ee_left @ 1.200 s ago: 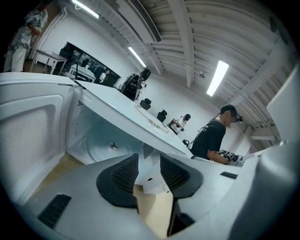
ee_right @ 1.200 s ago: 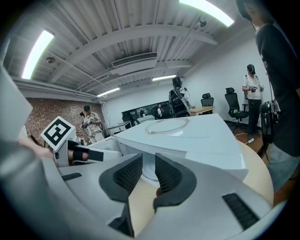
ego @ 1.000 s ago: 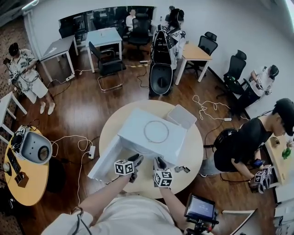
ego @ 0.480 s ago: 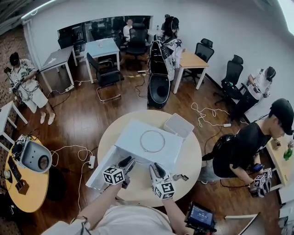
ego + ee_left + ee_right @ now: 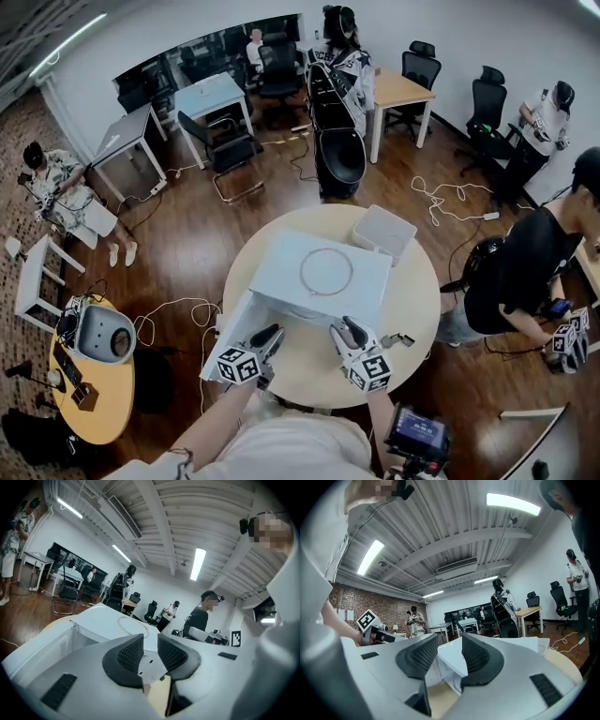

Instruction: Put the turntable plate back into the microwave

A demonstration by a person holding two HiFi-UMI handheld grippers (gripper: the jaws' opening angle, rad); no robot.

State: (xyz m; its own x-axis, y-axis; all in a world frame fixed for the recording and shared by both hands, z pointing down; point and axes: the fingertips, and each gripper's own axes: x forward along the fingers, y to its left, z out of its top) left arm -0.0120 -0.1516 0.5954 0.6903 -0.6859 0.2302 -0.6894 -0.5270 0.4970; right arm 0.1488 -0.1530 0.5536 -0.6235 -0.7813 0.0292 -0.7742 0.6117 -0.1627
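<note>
Nothing between the jaws low centre, left gripper [image 5: 271, 334] closing, right gripper [image 5: 349, 328] opening, so I spread both and pinch the plate [image 5: 325, 271] atop the microwave [image 5: 274, 279] by opposite rims.

A round pale table [image 5: 417, 305] stands on a wooden floor [image 5: 187, 234]; on it sits a white microwave [image 5: 274, 279], its door [image 5: 223, 339] swung open at the left; a white bin [image 5: 384, 232] just behind it; a small dark thing [image 5: 397, 340] near the right edge.
</note>
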